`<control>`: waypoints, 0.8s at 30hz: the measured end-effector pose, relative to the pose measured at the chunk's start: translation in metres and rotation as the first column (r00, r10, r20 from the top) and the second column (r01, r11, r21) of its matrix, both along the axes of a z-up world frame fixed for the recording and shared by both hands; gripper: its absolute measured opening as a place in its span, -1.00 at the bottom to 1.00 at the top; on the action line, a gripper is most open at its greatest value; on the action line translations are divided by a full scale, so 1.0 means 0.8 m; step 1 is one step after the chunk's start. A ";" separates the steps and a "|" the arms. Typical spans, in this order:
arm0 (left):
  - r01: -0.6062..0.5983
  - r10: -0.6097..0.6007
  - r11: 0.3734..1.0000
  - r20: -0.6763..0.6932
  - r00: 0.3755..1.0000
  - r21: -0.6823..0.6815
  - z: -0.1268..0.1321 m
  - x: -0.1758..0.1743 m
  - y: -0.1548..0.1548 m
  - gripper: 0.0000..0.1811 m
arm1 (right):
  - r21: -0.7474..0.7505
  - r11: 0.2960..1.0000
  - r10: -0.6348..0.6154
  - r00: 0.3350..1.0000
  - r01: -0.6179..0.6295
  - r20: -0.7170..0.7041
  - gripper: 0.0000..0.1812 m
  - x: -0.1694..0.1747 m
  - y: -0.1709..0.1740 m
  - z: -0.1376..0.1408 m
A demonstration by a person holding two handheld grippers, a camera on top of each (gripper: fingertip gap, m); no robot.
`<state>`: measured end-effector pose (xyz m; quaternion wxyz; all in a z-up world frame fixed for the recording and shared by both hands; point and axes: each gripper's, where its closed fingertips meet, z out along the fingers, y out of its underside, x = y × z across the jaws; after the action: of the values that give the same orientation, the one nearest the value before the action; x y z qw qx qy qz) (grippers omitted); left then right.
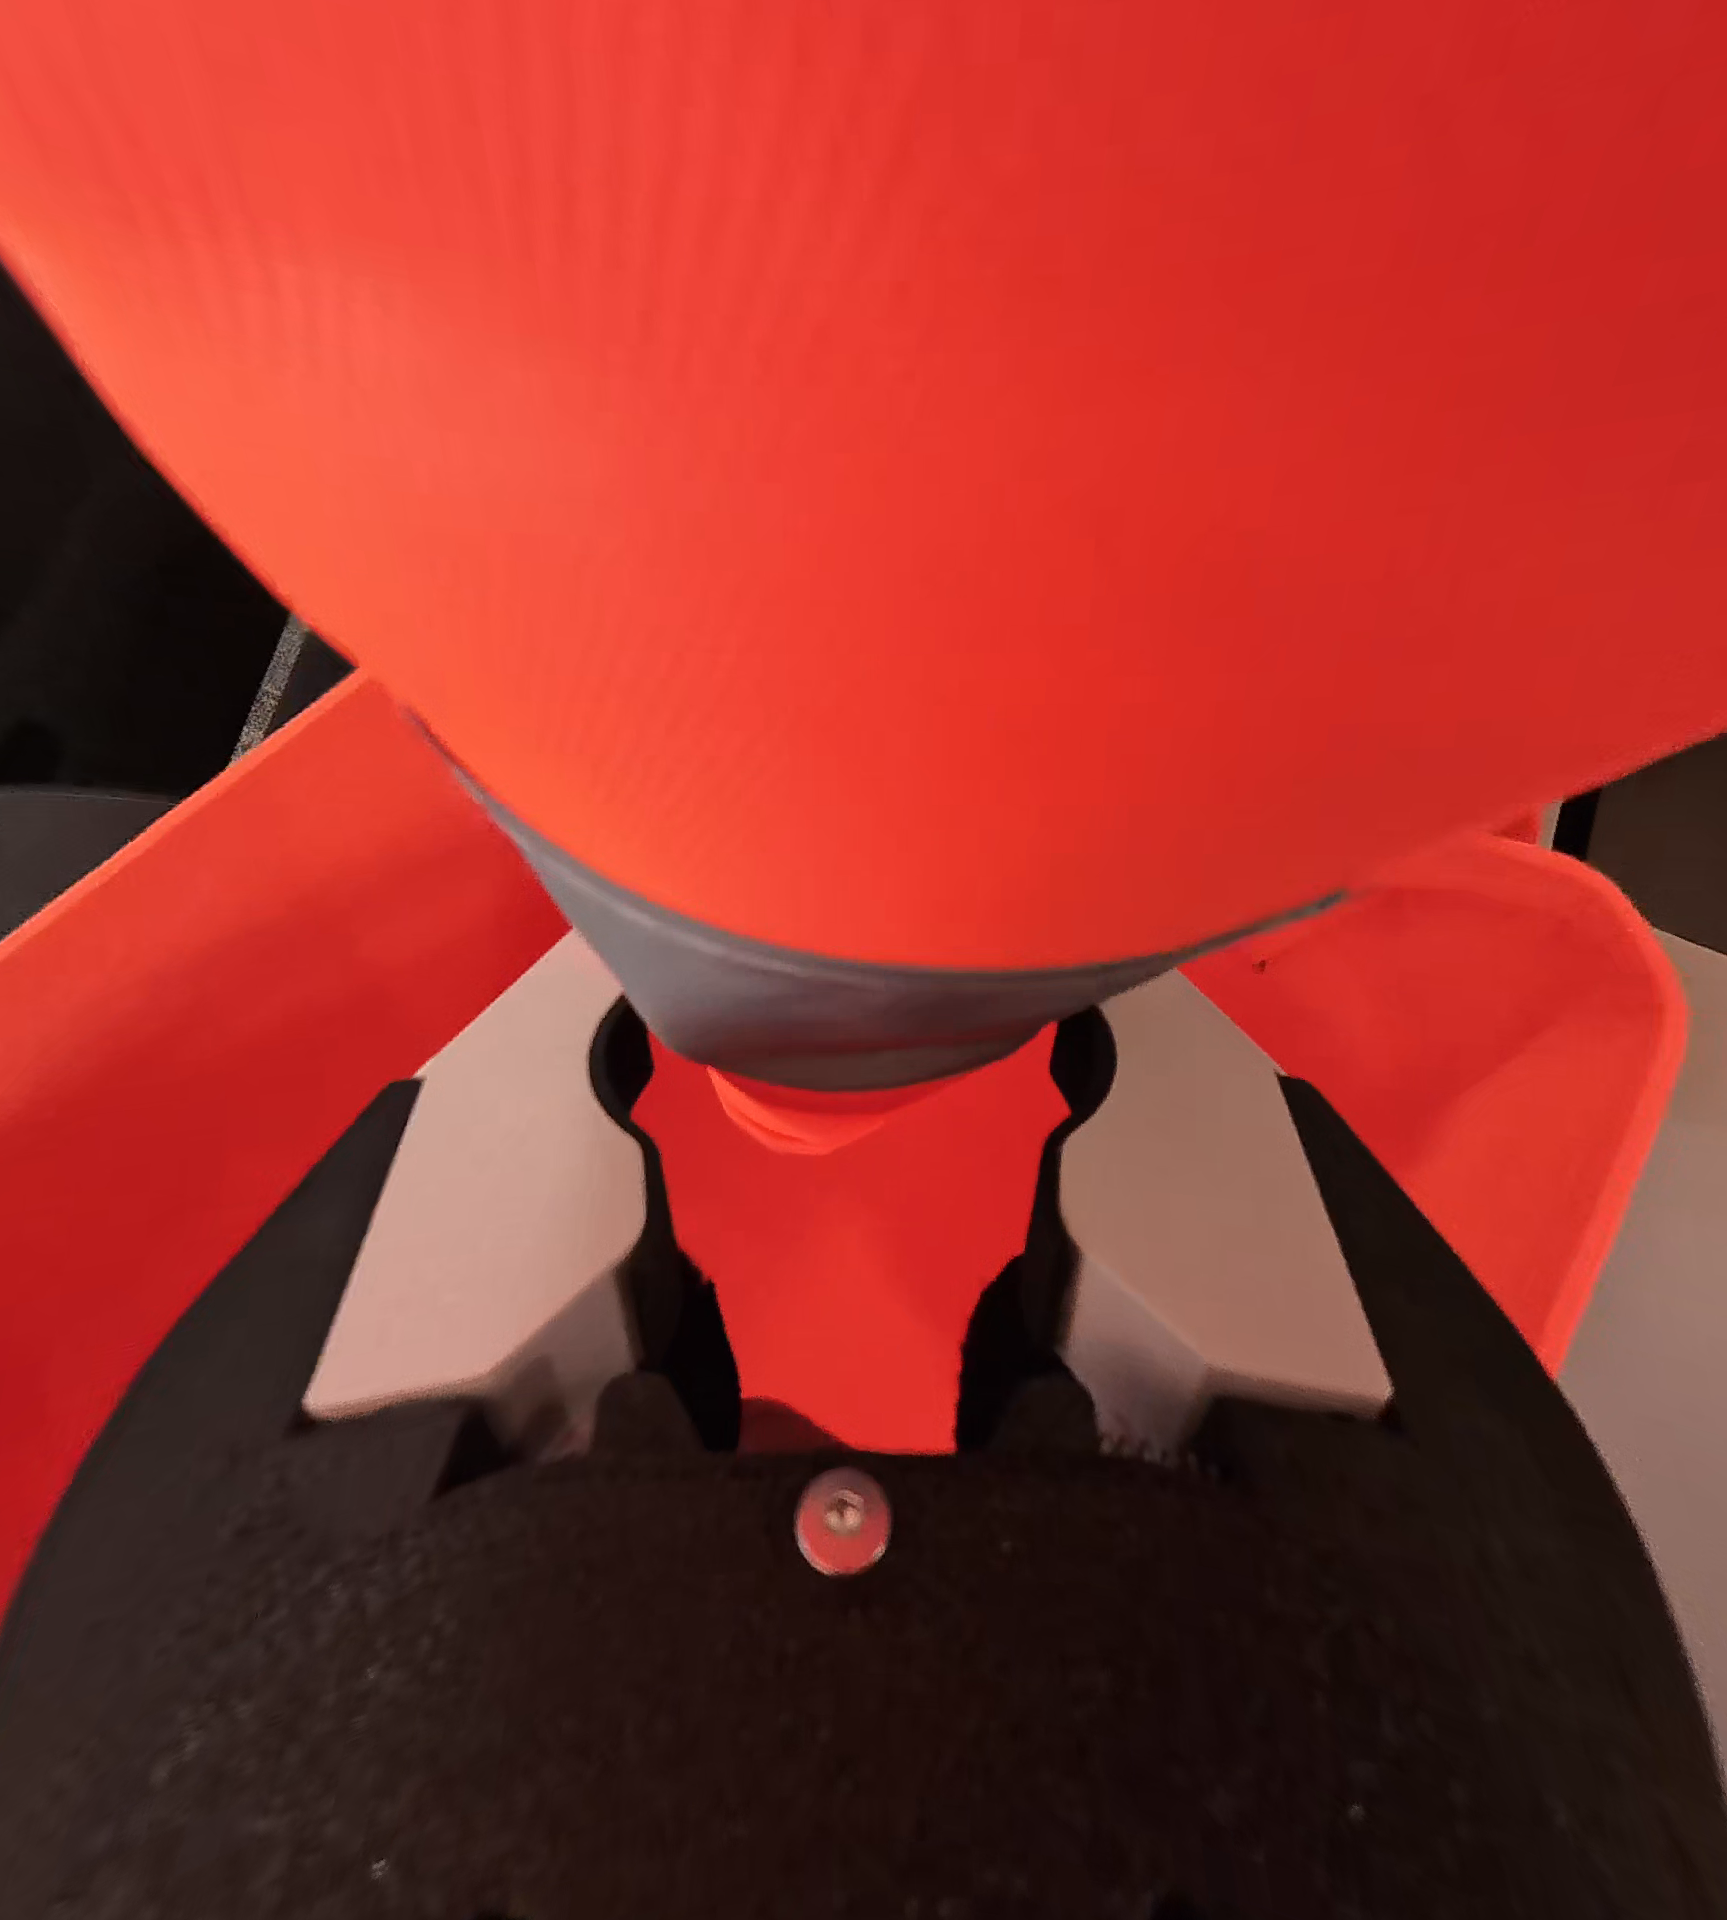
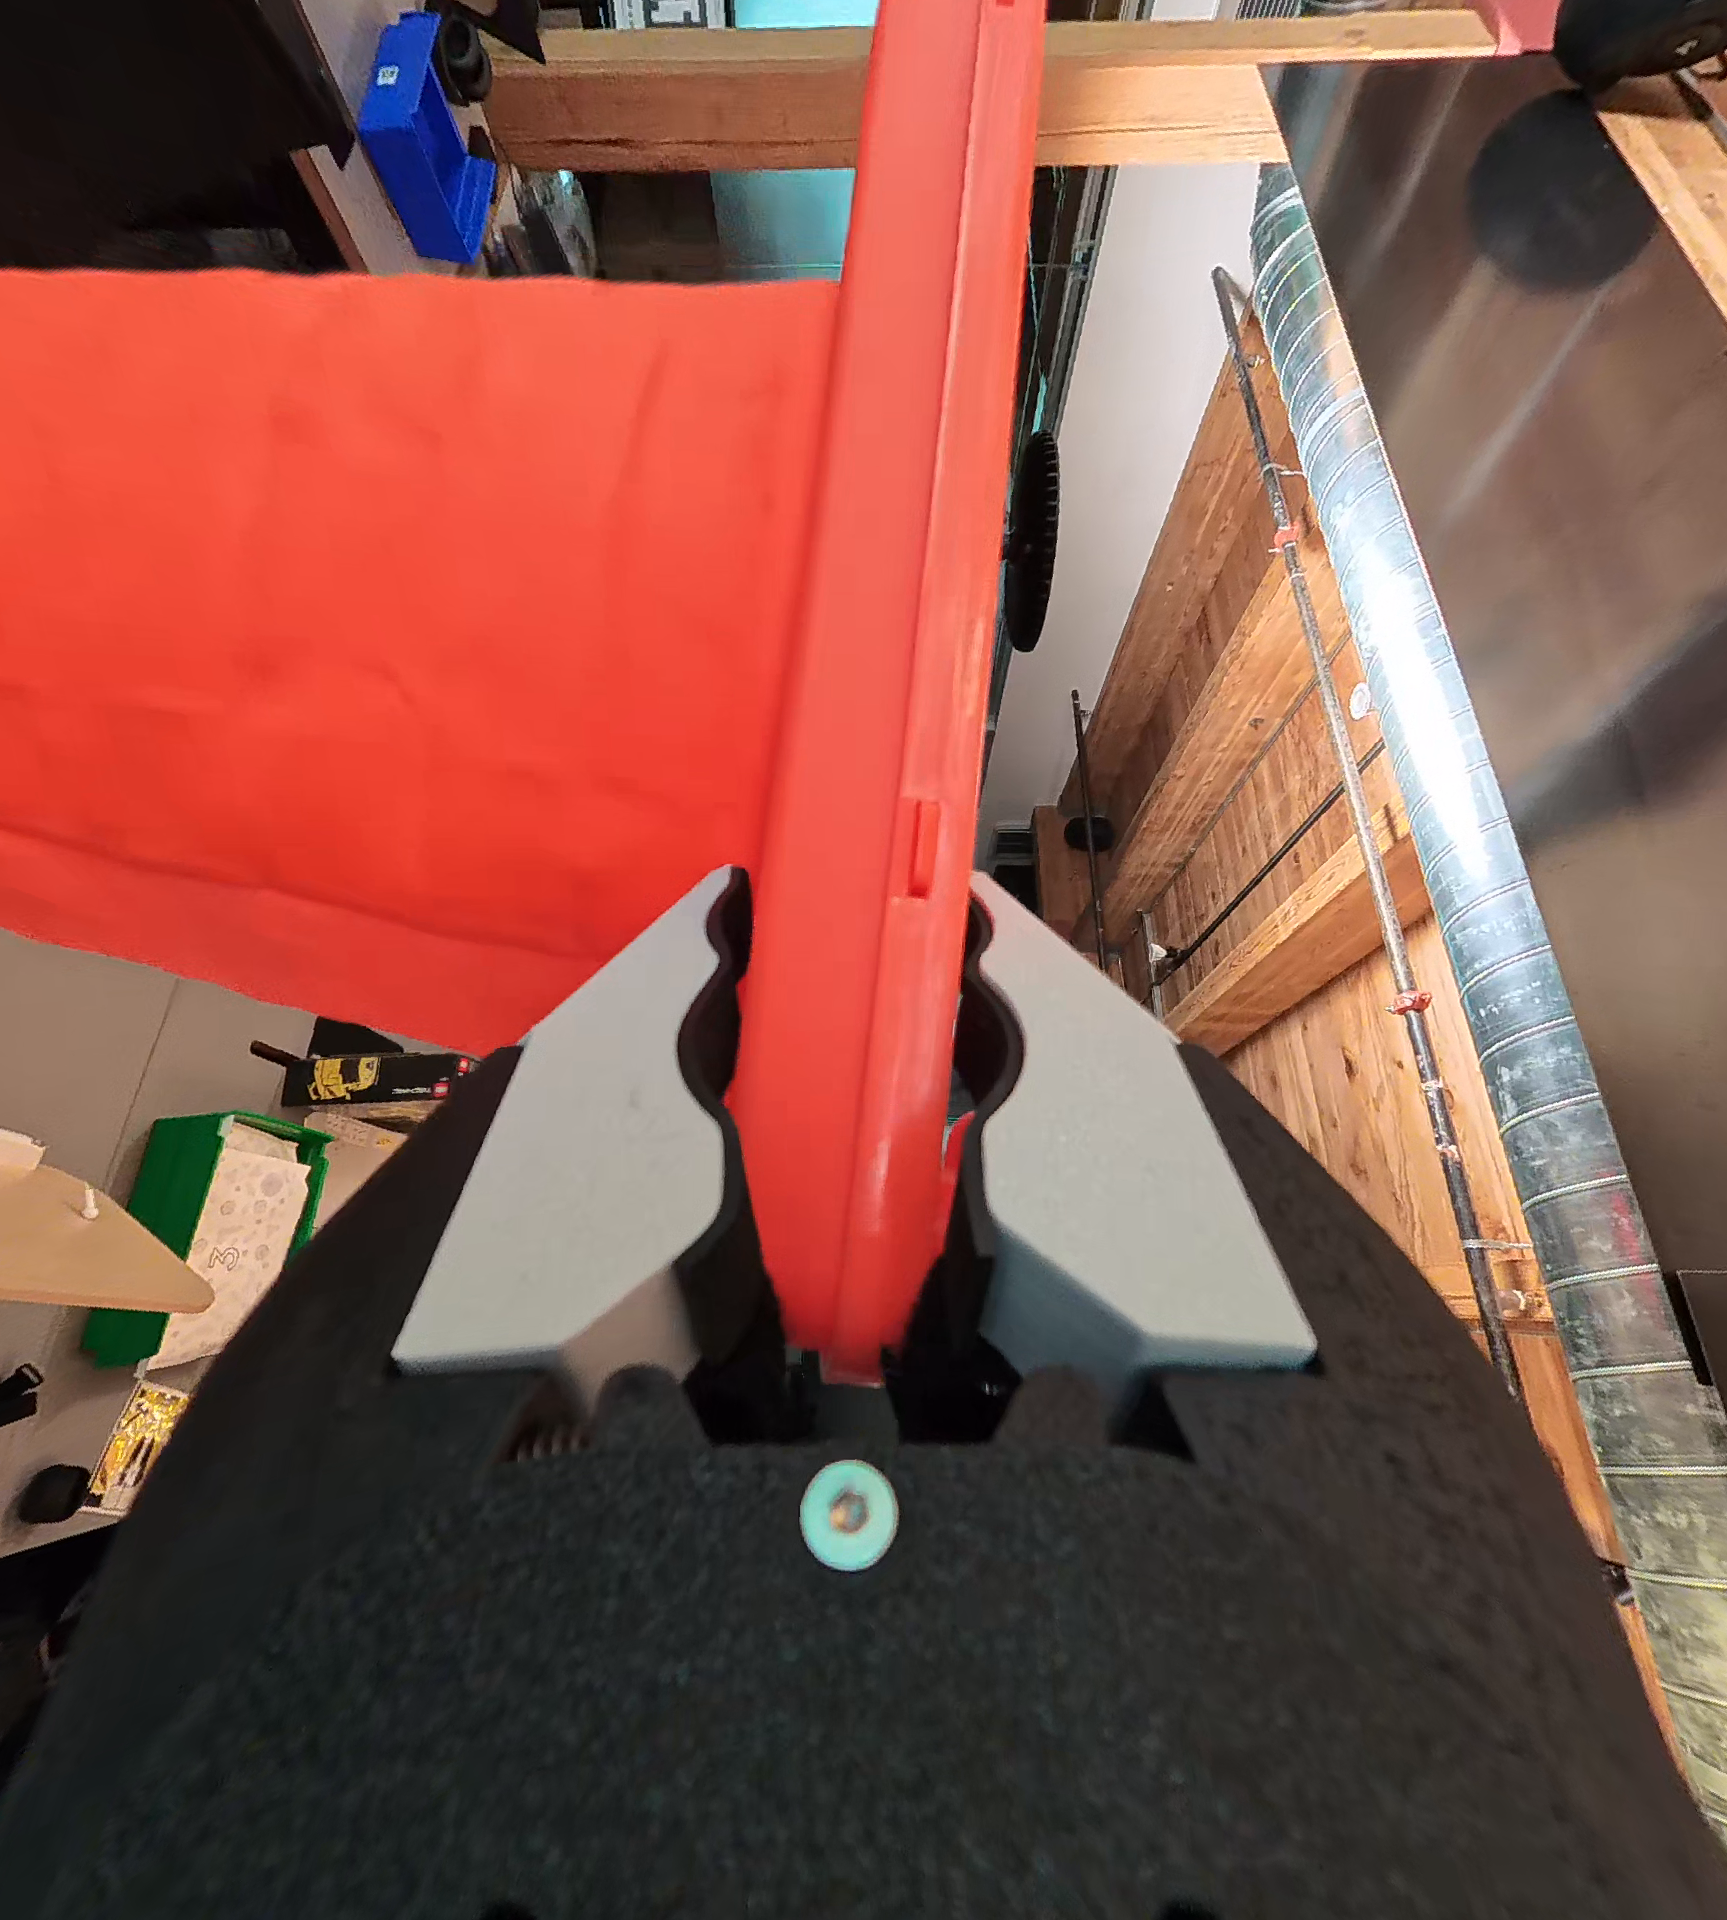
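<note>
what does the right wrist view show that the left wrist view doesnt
Only the right wrist view: the right tongs shut on a red plastic frame, a metal duct, a green bin.
Only the left wrist view: the left tongs shut on bunched red cloth, a grey band just ahead.
Both: the red cloth.

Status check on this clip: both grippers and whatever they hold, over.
Left hand-held gripper shut on red cloth. Right hand-held gripper shut on red plastic rim. Cloth fills most of the left view.
</note>
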<state>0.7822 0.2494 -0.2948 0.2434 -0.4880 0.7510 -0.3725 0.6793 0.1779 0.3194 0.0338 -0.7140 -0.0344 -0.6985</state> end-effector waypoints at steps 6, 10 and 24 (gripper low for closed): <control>0.055 -0.055 0.998 -0.021 0.998 -0.008 -0.002 0.011 -0.020 -0.16 | -0.026 1.000 0.004 1.000 -0.003 0.031 -0.60 -0.020 0.023 -0.006; 0.083 -0.083 0.996 -0.012 0.996 -0.018 -0.002 0.019 -0.027 -0.24 | -0.051 0.999 0.013 0.999 -0.011 0.041 -0.60 -0.026 0.040 -0.008; 0.108 -0.100 0.993 0.122 0.987 -0.055 0.011 0.053 -0.029 -0.16 | -0.025 1.000 -0.004 1.000 0.004 0.002 -0.59 0.040 0.024 0.014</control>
<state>0.8250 0.2264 -0.2860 0.2527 -0.4323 0.7478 -0.4359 0.7116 0.1969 0.3307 0.0234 -0.7136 -0.0417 -0.6989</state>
